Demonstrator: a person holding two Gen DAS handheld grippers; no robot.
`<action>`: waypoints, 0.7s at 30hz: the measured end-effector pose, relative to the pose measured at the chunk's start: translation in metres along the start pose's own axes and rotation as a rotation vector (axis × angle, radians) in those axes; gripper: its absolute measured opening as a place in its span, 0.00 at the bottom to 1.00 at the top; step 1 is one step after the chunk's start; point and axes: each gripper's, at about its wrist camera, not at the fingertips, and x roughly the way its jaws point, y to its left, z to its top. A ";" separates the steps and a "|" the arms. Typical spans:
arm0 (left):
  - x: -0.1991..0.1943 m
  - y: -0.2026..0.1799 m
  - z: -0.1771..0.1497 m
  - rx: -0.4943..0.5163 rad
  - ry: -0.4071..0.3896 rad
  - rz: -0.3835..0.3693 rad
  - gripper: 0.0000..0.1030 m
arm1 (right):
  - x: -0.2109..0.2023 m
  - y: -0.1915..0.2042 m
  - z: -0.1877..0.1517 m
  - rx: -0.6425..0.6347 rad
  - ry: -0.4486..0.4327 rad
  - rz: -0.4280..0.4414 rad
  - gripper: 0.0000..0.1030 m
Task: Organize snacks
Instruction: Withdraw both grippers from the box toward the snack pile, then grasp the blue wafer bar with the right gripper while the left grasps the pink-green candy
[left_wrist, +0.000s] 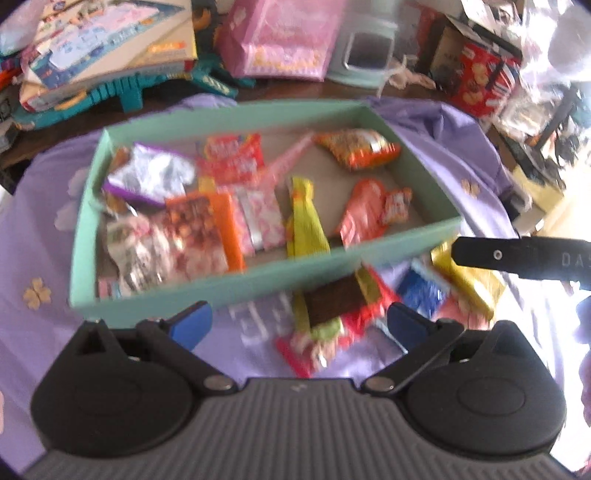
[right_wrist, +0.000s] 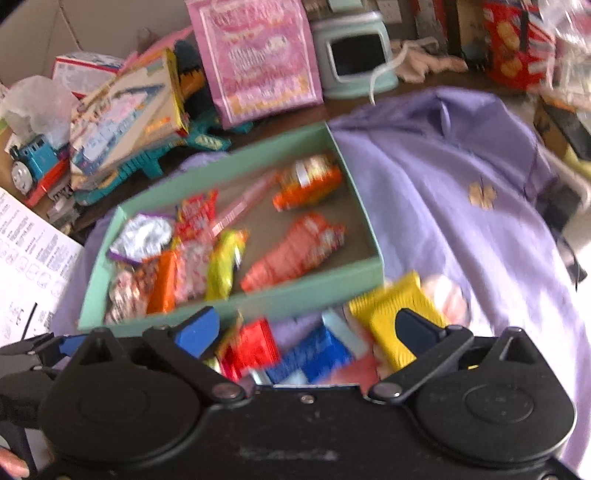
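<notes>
Both tools, left tool (left_wrist: 299, 325) and right tool (right_wrist: 310, 332), hang spread and empty over loose snack packets (right_wrist: 314, 350) on the purple cloth (right_wrist: 461, 221), just before the green box (left_wrist: 258, 284). Light, crinkly, slippery wrappers; pinch a sealed edge.

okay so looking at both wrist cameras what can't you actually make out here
- Left wrist view: print on the snacks in the green box is motion-blurred, unreadable.
- Left wrist view: right gripper is cut off by the right edge.
- Right wrist view: blue packet and red packet are partly hidden behind the gripper body.
- Right wrist view: left gripper is mostly out of frame.
</notes>
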 end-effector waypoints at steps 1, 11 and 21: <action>0.004 -0.001 -0.005 0.011 0.012 -0.002 1.00 | 0.003 -0.003 -0.007 0.012 0.016 0.000 1.00; 0.045 -0.012 -0.021 0.096 0.058 0.015 0.97 | 0.040 -0.020 -0.034 0.130 0.096 -0.039 0.72; 0.060 -0.019 -0.016 0.114 0.070 -0.058 0.59 | 0.057 -0.005 -0.029 0.086 0.074 -0.037 0.45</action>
